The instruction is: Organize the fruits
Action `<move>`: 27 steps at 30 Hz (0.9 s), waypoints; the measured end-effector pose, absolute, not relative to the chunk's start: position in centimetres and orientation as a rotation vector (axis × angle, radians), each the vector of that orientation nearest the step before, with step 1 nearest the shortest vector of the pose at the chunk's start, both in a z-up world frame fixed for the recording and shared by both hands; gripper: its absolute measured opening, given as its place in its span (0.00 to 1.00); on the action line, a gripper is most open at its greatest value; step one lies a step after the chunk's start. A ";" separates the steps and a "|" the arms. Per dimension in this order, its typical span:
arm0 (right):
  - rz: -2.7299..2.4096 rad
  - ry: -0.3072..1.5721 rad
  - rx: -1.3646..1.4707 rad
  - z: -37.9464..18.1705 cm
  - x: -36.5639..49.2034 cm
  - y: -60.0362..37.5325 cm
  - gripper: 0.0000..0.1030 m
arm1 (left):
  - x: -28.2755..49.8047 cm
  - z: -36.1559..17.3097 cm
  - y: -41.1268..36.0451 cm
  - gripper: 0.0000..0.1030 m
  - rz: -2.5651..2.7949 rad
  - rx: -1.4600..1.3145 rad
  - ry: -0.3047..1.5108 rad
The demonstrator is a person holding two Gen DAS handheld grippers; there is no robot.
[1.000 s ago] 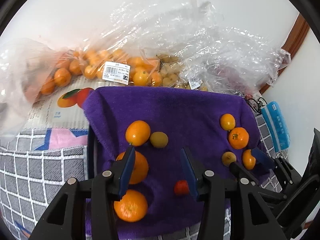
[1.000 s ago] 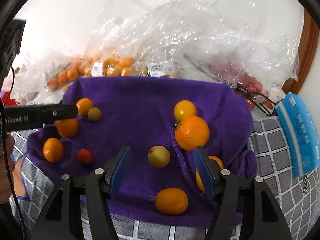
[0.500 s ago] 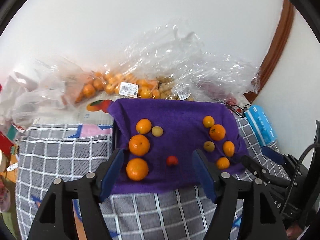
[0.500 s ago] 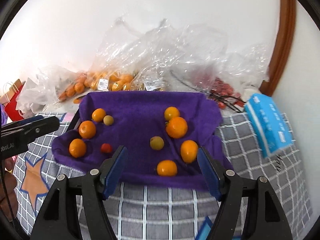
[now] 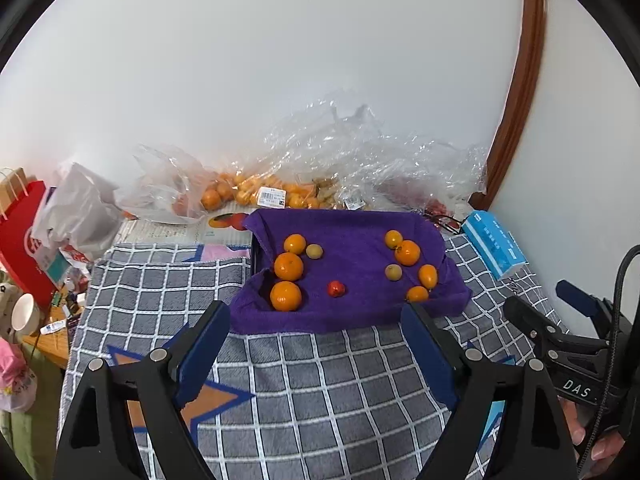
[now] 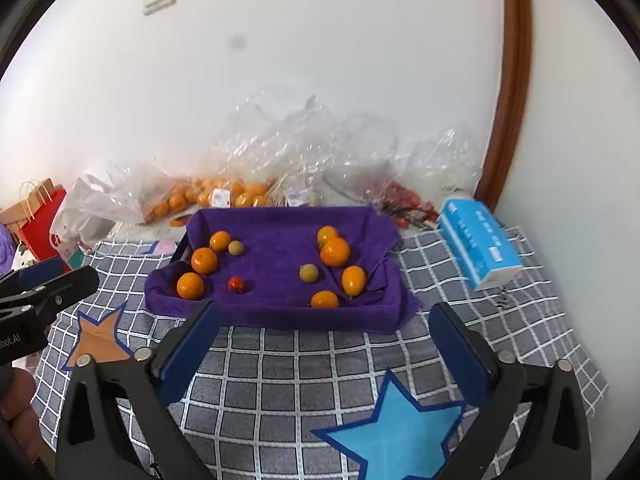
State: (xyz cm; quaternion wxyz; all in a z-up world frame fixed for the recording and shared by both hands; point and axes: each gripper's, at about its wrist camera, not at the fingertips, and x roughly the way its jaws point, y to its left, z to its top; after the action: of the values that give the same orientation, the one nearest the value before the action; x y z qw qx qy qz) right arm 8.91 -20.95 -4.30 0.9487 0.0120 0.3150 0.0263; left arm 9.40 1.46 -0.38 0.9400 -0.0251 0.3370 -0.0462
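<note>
We see the fruits lying loose on a purple towel [image 5: 360,248] that lines a tray on the checked cloth [image 5: 320,380]. At its left end sit three round oranges [image 5: 285,296], a small yellow-green fruit [image 5: 314,251] and, a little apart, one small red fruit [image 5: 336,288]. At the right end lie four more orange fruits, the largest [image 6: 335,252] touching a smaller one behind it, with another yellow-green fruit [image 6: 309,273] among them. Behind the tray, clear plastic bags [image 6: 208,196] hold many small oranges and some red fruit. Our left tool [image 5: 316,352] and right tool [image 6: 324,344] both hover short of the tray, spread wide and holding nothing. A blue tissue pack [image 6: 478,248] lies right of the tray.
</note>
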 end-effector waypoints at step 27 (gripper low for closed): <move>0.010 0.593 0.057 -3.1 2.4 -24.8 1.00 | 2.8 0.7 -1.6 0.86 -0.069 -0.023 0.611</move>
State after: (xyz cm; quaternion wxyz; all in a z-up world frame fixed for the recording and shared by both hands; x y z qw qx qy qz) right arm 2.38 -24.77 -3.05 0.9559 0.0282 0.2922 0.0048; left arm 2.80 -1.58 0.70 0.9531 -0.0111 0.3006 -0.0337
